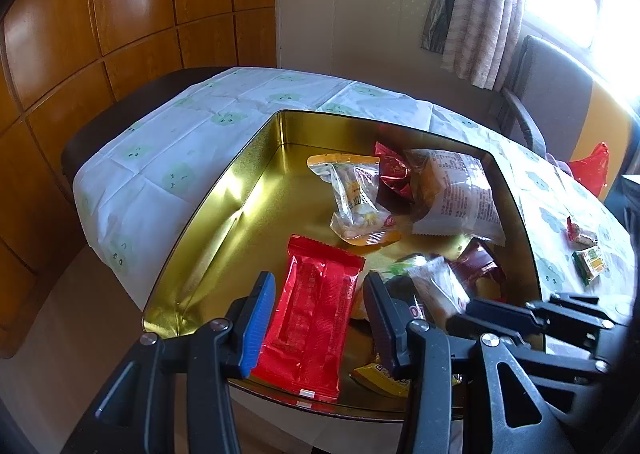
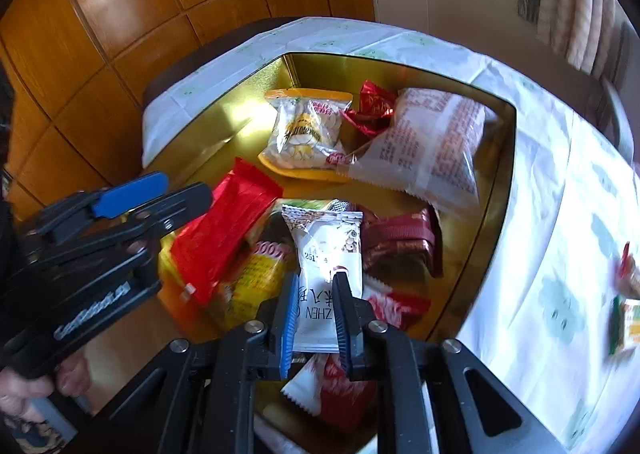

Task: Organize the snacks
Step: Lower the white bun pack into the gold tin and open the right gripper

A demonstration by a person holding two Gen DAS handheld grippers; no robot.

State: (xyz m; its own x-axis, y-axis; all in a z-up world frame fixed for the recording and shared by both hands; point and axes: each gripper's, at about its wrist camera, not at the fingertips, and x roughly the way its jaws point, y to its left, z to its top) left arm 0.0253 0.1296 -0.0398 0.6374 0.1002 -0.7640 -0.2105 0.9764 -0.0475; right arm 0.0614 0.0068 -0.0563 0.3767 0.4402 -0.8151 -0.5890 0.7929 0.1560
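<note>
Table [image 1: 168,158], cloth-covered, carries the gold tin [image 1: 224,214] w/ most snacks already inside. Step in hand, I'd say: dropping one more in. Right hand-held gripper [image 2: 316,314] is clenched on a white snack pack [image 2: 326,254], hanging over the tin's near end. Left hand-held gripper [image 1: 316,318] is spread, nothing between its fingers, over the red packet [image 1: 316,314] lying in the tin. Next prob: release the pack w/o clipping the left one. Tin's far-left corner is bare; two small snacks [image 1: 588,254] remain right of the tin.
</note>
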